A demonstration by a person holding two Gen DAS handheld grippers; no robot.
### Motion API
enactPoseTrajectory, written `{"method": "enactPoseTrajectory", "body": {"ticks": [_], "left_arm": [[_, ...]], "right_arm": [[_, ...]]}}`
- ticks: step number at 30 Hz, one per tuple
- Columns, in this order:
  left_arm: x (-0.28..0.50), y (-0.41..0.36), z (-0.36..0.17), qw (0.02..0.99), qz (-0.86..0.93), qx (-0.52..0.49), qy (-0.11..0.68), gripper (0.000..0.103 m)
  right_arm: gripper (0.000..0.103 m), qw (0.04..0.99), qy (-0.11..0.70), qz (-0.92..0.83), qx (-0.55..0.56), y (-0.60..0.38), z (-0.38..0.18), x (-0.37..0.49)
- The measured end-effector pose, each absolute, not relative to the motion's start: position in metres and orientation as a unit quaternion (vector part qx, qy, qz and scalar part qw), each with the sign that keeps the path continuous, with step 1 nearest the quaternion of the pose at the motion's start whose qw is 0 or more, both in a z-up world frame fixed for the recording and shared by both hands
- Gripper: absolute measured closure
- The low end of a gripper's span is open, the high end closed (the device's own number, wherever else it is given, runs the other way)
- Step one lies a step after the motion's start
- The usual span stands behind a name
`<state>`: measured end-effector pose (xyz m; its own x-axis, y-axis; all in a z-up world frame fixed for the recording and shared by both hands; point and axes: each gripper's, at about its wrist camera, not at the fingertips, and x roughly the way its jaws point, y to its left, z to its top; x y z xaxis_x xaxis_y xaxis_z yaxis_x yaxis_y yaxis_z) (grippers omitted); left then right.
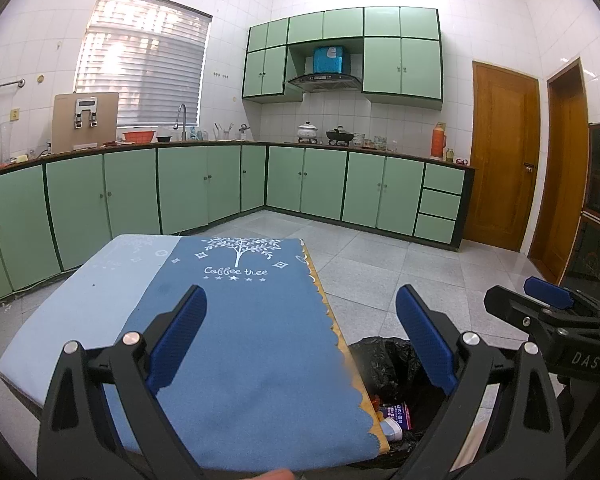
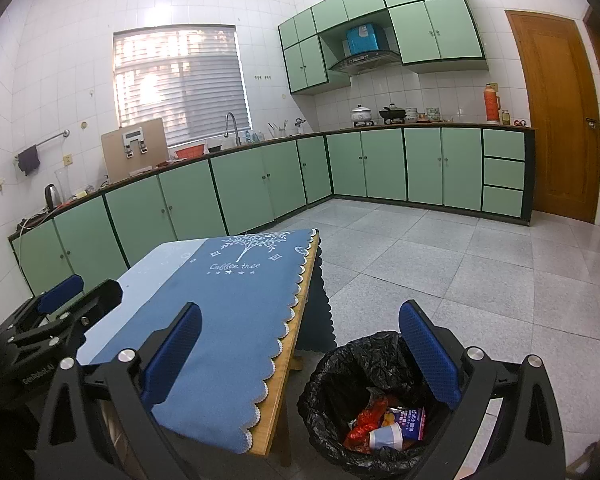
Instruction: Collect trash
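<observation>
A bin lined with a black bag (image 2: 332,364) stands on the floor right of the table; it shows in the left wrist view too as the bin (image 1: 384,364). Inside lie a red wrapper (image 2: 366,420), a paper cup (image 2: 386,437) and a purple-white packet (image 2: 412,420). My right gripper (image 2: 300,356) hangs open above the bin and the table's right edge, nothing between its blue pads. My left gripper (image 1: 302,338) is open over the blue tablecloth (image 1: 240,340), holding nothing. The right gripper (image 1: 548,300) also appears at the right of the left view.
A wooden table (image 2: 296,344) under the blue cloth has nothing lying on it. Green cabinets (image 1: 180,188) line the back and left walls, with a cluttered counter (image 1: 340,142). Wooden doors (image 1: 500,152) stand at the right. Grey tiled floor (image 2: 440,272) spreads beyond the bin.
</observation>
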<state>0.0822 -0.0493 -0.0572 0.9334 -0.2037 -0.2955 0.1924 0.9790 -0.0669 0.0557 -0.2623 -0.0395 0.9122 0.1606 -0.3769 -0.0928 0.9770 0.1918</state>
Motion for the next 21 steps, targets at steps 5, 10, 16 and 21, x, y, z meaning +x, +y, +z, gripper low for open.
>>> {"method": "enactPoseTrajectory", "body": {"ticks": [5, 10, 16, 21], "left_arm": [[0.0828, -0.0484, -0.0583, 0.983, -0.101, -0.018, 0.153, 0.01], [0.0828, -0.0484, -0.0582, 0.983, -0.1, -0.018, 0.153, 0.01], [0.0833, -0.048, -0.0581, 0.983, -0.101, -0.018, 0.153, 0.01], [0.0833, -0.048, -0.0579, 0.983, -0.1, -0.018, 0.152, 0.01]], "right_arm": [[0.006, 0.974, 0.199, 0.065, 0.085, -0.2625, -0.0399, 0.0557], [0.006, 0.974, 0.199, 0.065, 0.086, -0.2623, -0.0401, 0.0556], [0.006, 0.974, 0.198, 0.065, 0.085, -0.2619, -0.0397, 0.0553], [0.006, 0.974, 0.199, 0.065, 0.086, -0.2618, -0.0402, 0.0556]]}}
